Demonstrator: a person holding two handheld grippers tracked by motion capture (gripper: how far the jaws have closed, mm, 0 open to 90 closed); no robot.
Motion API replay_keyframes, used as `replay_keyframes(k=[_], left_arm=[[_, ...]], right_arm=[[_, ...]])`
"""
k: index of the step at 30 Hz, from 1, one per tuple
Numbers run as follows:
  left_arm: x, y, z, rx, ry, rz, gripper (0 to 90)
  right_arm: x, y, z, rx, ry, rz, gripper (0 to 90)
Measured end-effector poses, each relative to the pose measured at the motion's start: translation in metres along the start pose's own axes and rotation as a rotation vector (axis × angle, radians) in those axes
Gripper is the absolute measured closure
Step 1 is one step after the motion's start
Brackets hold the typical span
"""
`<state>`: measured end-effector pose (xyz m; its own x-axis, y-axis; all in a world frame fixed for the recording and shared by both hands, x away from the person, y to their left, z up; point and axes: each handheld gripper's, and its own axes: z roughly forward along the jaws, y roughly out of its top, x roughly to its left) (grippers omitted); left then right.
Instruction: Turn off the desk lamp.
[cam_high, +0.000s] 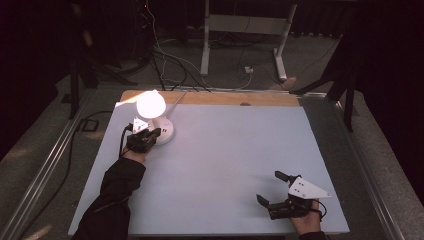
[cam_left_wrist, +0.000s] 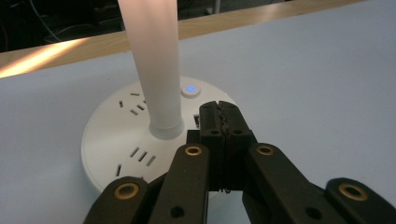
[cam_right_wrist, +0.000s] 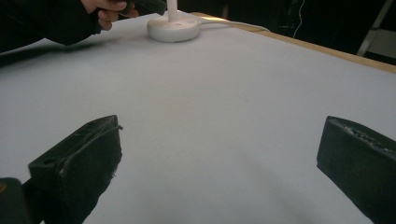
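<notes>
A pale blue-grey table top (cam_high: 225, 165) with a bare wooden strip along its far edge stands in a dark room; grey floor, loose cables and a white metal table frame (cam_high: 245, 35) lie beyond it. Near the far left corner sits a white round-based desk lamp (cam_high: 152, 112), its globe lit, a small blue-lit button (cam_left_wrist: 190, 88) on the base. The left gripper (cam_left_wrist: 223, 116) hovers over the base's near side, jaws clenched together with nothing between them. The right gripper (cam_high: 272, 187) rests near the near right corner, jaws spread wide over bare surface.
</notes>
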<state>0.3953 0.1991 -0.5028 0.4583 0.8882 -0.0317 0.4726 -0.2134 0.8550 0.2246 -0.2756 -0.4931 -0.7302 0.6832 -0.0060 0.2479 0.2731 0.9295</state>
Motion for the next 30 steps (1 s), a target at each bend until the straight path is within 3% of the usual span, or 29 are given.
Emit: replay_keyframes(k=[6,30], left_arm=[[0.0,-0.002,0.006,0.034,0.013,0.015,90.0],[0.001,-0.005,0.011,0.053,0.015,0.014,90.0]], right_arm=[[0.001,0.0,0.0,0.003,0.0,-0.004,0.0],[0.0,0.0,-0.001,0.001,0.002,0.005,0.0]])
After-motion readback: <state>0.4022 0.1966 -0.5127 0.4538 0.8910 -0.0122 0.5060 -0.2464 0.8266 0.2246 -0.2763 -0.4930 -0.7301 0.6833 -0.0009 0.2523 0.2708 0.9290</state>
